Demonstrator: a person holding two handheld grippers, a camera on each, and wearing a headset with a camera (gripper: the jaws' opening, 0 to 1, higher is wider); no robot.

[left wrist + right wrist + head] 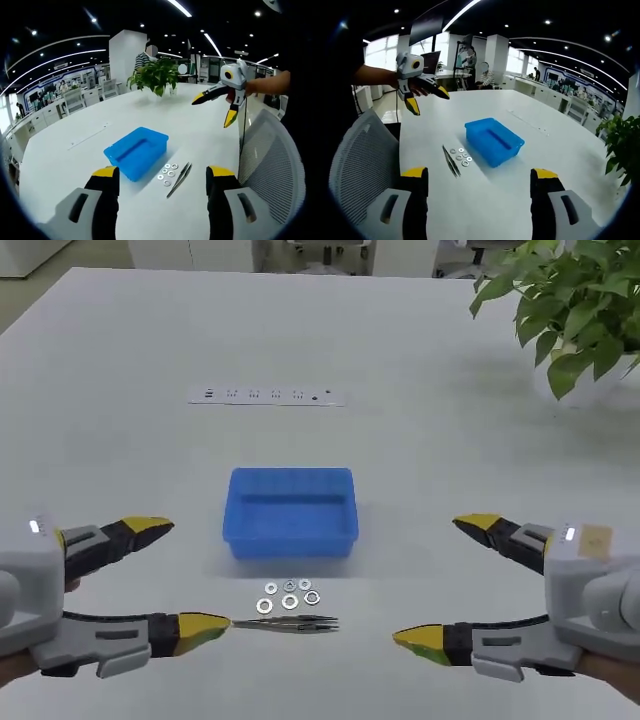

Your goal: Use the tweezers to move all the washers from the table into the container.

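A blue container [291, 512] sits in the middle of the white table [300, 340]. Just in front of it lie several small metal washers [288, 594] in a loose cluster, and metal tweezers [290, 623] rest flat beside them toward me. The same container [136, 150], washers [167, 173] and tweezers [180, 179] appear in the left gripper view, and again as container [494, 140], washers [460, 156] and tweezers [451, 160] in the right gripper view. My left gripper [185, 575] is open, left of the tweezers. My right gripper [438, 580] is open on the right, holding nothing.
A potted green plant [575, 310] stands at the table's far right. A white power strip [266, 395] lies beyond the container. A grey mesh chair [360, 165] stands at the near table edge. People sit and stand at desks in the background.
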